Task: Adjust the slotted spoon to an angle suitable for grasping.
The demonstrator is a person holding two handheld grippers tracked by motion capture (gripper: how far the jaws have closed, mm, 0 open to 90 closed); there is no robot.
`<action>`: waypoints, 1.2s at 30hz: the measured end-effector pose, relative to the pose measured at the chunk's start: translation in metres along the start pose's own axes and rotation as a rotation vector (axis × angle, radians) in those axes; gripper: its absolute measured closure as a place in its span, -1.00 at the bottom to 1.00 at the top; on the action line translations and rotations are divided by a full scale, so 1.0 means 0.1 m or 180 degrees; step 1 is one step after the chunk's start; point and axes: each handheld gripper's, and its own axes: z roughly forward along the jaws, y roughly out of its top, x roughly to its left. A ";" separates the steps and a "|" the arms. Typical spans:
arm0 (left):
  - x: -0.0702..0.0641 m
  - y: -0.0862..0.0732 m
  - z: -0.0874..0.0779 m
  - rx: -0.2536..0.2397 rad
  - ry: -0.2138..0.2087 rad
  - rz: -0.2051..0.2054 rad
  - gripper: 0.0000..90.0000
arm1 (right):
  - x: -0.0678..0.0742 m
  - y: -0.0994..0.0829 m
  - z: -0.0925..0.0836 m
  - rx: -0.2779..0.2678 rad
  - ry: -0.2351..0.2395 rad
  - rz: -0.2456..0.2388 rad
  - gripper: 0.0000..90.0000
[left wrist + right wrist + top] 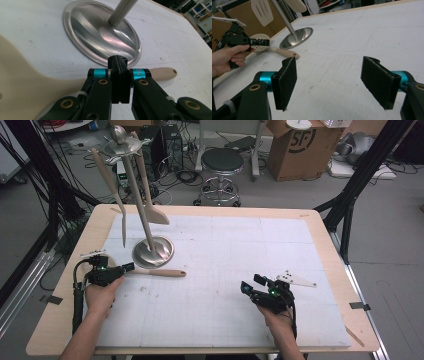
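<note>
The left gripper point(128, 267) has its jaws closed on the handle of the beige slotted spoon point(30, 87), which lies flat across them; the steel stand base point(100, 32) sits just beyond. The right gripper point(252, 284) stands open, holding nothing, with bare white mat point(352, 32) ahead

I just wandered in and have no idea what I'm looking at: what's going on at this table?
A person is working with a two-jaw gripper in each hand. The left gripper has its jaws shut on a cream slotted utensil that lies on the white table, beside the round steel base of a utensil stand. Two more utensils hang from that stand's top. The right gripper hovers apart over bare table, jaws open and holding nothing.
</note>
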 end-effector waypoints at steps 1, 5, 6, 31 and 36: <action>0.00 -0.01 0.01 0.0021 0.0008 0.0019 1.00 | 0.00 0.00 0.00 0.0002 -0.0002 0.0000 -0.35; 0.02 -0.02 0.05 0.0064 0.0068 0.0033 1.00 | -0.03 -0.01 0.01 0.0015 -0.0024 0.0021 -0.35; 0.03 -0.01 0.05 0.0046 0.0091 0.0021 1.00 | -0.03 -0.01 0.01 0.0020 -0.0025 0.0023 -0.35; 0.07 0.17 0.23 0.0375 0.0354 0.0103 1.00 | -0.02 0.00 0.03 0.0005 -0.0029 0.0008 -0.31; 0.10 0.16 0.24 0.0431 0.0422 0.0121 1.00 | 0.00 0.00 0.03 -0.0013 -0.0013 -0.0013 -0.31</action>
